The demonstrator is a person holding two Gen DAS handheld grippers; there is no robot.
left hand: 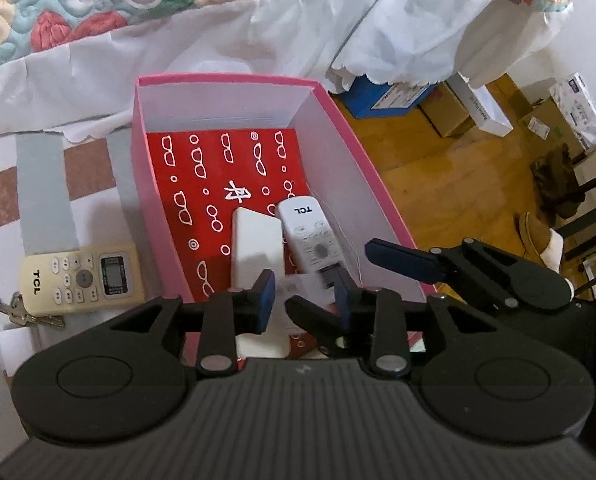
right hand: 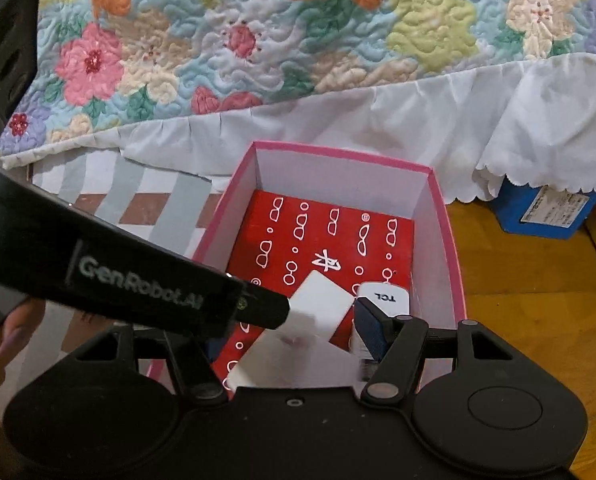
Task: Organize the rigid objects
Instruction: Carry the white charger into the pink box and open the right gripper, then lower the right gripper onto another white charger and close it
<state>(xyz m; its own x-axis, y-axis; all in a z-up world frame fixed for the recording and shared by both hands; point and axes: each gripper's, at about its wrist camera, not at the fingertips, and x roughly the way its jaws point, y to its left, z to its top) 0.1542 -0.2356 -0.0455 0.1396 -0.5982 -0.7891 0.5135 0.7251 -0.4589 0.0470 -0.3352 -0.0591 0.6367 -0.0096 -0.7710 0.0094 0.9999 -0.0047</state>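
A pink box [left hand: 353, 160] with a red patterned floor stands on the striped cloth. Inside it lie a white flat block [left hand: 256, 246] and a white TCL remote [left hand: 309, 232]. My left gripper [left hand: 305, 296] hangs over the box's near end with its jaws apart. A small blurred white piece [left hand: 303, 290] sits between the pads, with no pad clearly pressing on it. My right gripper [left hand: 329, 276] reaches in from the right, jaws wide, straddling the remote's near end without touching it. In the right wrist view the left gripper's body [right hand: 158, 288] hides the left finger of my right gripper [right hand: 286, 328].
A yellowed TCL remote [left hand: 80, 278] and a bunch of keys [left hand: 2, 306] lie on the striped cloth left of the box. A quilted bedspread [right hand: 298, 40] with a white skirt hangs behind. Cartons [left hand: 449, 116] and a slipper [left hand: 537, 236] sit on the wooden floor to the right.
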